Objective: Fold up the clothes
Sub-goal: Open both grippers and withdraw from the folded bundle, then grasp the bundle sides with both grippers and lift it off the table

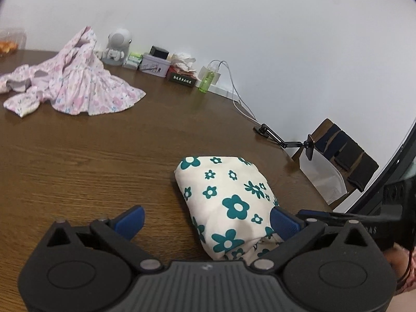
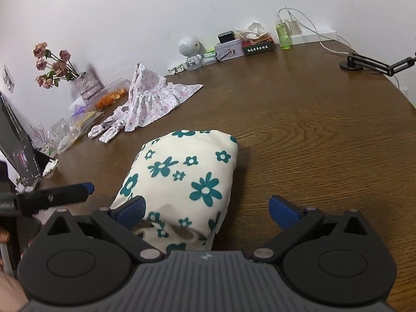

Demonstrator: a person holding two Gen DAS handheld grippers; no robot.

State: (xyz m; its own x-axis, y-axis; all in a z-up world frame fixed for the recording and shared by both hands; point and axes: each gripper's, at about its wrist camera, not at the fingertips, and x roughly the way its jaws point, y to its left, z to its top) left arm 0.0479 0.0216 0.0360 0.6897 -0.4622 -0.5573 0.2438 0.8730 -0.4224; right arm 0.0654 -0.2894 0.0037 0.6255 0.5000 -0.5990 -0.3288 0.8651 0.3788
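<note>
In the left wrist view, the left gripper (image 1: 206,221) is seen released, its blue ribbed fingers spread wide. A folded cream garment (image 1: 226,202) with teal flowers lies low and right of the centre on the brown wood-grain table (image 1: 91,156), touching the right finger. A crumpled pink floral dress (image 1: 75,83) lies in the upper left. A small tin box (image 1: 154,65) and a green clear bottle (image 1: 206,82) are placed along the white wall.

In the right wrist view, the right gripper (image 2: 206,212) is also released, and nothing is held. The soft garment (image 2: 187,171) is seen at the centre, its open edge near the left finger. In the left part, orange pieces are kept inside a clear plastic container (image 2: 111,96), and dried roses (image 2: 52,65) stand in a vase.
</note>
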